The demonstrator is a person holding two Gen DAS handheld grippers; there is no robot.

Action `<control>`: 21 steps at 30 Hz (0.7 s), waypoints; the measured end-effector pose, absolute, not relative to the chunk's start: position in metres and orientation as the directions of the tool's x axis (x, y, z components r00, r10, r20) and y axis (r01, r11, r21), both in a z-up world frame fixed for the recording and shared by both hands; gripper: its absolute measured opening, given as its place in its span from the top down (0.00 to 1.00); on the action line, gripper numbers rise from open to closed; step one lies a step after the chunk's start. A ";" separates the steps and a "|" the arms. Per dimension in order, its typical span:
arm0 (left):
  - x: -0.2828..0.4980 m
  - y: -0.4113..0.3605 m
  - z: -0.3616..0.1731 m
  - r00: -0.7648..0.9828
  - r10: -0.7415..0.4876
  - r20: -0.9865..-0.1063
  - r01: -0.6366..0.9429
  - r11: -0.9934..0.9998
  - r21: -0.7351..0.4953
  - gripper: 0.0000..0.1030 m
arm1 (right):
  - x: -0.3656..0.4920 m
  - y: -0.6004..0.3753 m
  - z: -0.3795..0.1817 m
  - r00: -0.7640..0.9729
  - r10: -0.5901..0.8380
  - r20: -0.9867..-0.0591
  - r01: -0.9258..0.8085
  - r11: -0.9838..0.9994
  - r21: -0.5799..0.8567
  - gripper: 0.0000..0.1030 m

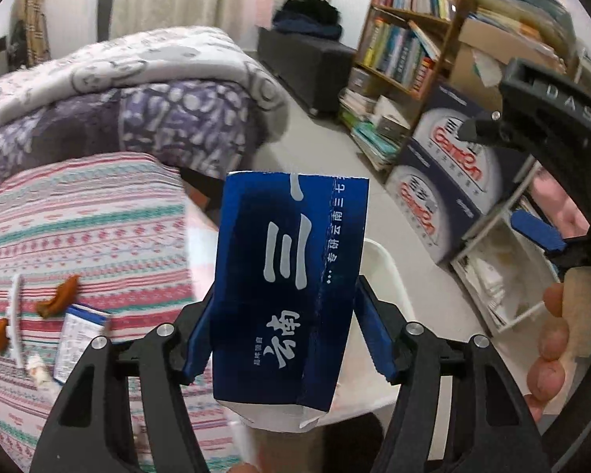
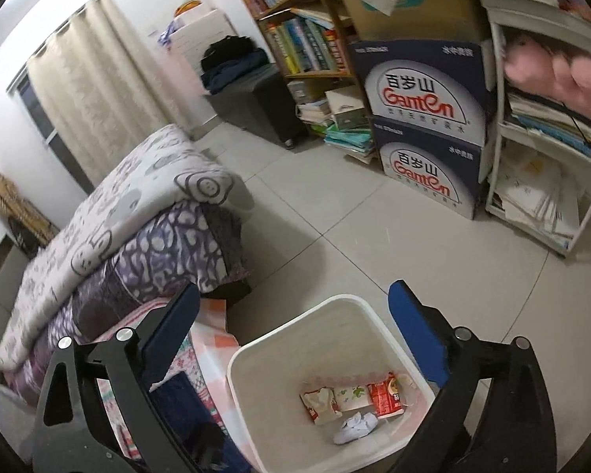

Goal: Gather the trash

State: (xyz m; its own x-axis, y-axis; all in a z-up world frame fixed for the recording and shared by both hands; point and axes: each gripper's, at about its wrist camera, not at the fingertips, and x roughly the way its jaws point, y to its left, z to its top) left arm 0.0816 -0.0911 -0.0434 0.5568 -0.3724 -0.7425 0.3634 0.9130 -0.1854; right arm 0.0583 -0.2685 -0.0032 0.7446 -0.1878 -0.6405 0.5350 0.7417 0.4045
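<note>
Clamping a blue carton (image 1: pixel 291 287) upright between its pads, the left gripper (image 1: pixel 291 339) hangs just short of the white bin (image 2: pixel 335 358), which lies ahead and below, directly under the empty, wide-spread right gripper (image 2: pixel 295 339).

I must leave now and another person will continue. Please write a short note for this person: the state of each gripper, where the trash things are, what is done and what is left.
Left gripper: shut on the blue carton, held upright beside the bed, not yet over the bin.
Right gripper: open, nothing between its fingers, above the white bin.
Done: the bin already holds a crumpled paper, a red packet and two more wrappers.
Left: drop the blue carton in the bin, then collect what lies on the striped bedcover: a small blue-and-white box, orange peel pieces, a white stick and small scraps.
</note>
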 end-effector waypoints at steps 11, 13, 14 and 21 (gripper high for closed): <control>0.081 -0.097 -0.041 0.560 -0.366 -0.743 0.394 0.907 -0.149 0.26 | 0.057 -0.271 -0.003 0.757 -0.161 -0.634 0.523 0.731 0.439 0.08; 0.083 -0.089 -0.042 0.576 -0.339 -0.744 0.381 0.917 -0.122 0.26 | 0.063 -0.262 -0.004 0.756 -0.147 -0.638 0.507 0.747 0.430 0.08; 0.084 -0.085 -0.042 0.581 -0.328 -0.745 0.374 0.921 -0.114 0.26 | 0.064 -0.258 -0.004 0.756 -0.143 -0.638 0.502 0.753 0.425 0.08; 0.095 -0.042 -0.055 0.627 -0.213 -0.750 0.299 0.954 -0.022 0.26 | 0.087 -0.203 -0.009 0.742 -0.117 -0.660 0.420 0.849 0.322 0.08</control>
